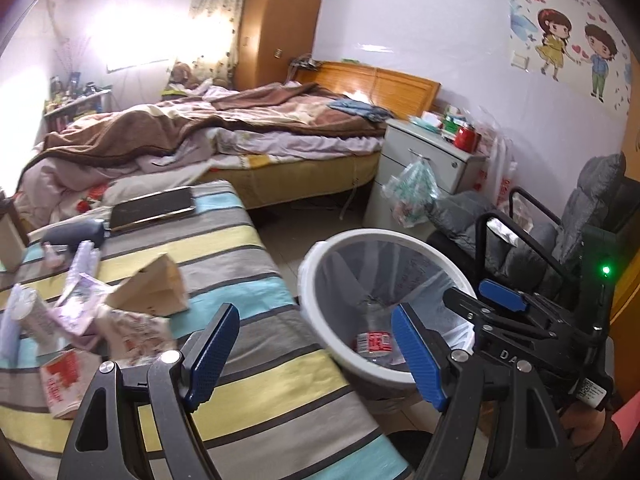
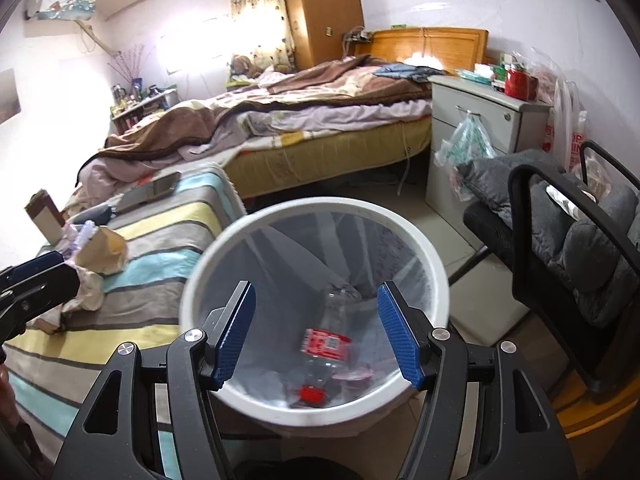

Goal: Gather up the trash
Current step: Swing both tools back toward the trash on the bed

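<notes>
A white trash bin [image 1: 362,235] with a clear liner stands on the floor beside a striped table [image 1: 240,248]. A clear plastic bottle [image 2: 326,344] with a red label lies inside the bin [image 2: 320,203], also visible as the bottle [image 1: 374,342] in the left wrist view. My right gripper [image 2: 318,336] hovers open over the bin mouth, nothing between its pads. My left gripper [image 1: 316,356] is open and empty above the table's edge by the bin. Crumpled wrappers [image 1: 76,312], a brown paper bag [image 1: 156,284] and a red-and-white packet [image 1: 60,380] lie on the table.
A phone-like slab [image 1: 154,207] and a dark object [image 1: 76,234] lie further back on the table. A black chair [image 2: 560,240] with a grey jacket stands right of the bin. Behind are a bed [image 2: 300,120] and a grey nightstand [image 2: 480,120] with a hanging plastic bag.
</notes>
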Demonstrator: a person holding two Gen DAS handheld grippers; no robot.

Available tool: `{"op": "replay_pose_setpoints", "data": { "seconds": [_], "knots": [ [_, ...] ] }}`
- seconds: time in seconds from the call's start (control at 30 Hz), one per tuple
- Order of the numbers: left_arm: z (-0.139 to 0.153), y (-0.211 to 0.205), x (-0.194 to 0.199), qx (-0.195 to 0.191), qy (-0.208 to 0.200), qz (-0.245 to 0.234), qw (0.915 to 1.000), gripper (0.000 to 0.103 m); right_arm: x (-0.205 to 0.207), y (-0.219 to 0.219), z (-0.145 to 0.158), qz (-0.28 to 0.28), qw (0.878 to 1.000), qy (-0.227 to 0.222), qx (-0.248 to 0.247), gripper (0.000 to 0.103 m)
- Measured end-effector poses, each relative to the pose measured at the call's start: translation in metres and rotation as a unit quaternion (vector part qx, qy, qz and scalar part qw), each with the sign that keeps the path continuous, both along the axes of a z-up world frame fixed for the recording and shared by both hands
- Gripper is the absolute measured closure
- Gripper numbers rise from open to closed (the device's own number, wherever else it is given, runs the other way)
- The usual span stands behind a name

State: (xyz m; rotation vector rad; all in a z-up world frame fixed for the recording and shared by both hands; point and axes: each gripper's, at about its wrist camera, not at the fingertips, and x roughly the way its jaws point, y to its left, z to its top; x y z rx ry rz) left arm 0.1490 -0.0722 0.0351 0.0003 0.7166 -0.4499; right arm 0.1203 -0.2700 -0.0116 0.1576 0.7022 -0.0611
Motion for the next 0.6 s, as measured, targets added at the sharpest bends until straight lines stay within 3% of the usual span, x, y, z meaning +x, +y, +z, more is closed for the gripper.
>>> {"op": "replay_pose_setpoints", "data": {
  "seconds": [0.33,0.6],
  "knots": [
    [0.005,0.062,-0.017,0.01,-0.022,0.061,0.9978,0.025,-0.003,0.038,0.007,0.033,0.999,-0.023,0.012,0.038],
    [0.005,0.128,-0.027,0.022,-0.031,0.13,0.9908,0.025,0.001,0.08,0.002,0.077,0.997,-0.026,0.019,0.038]
  ]
}}
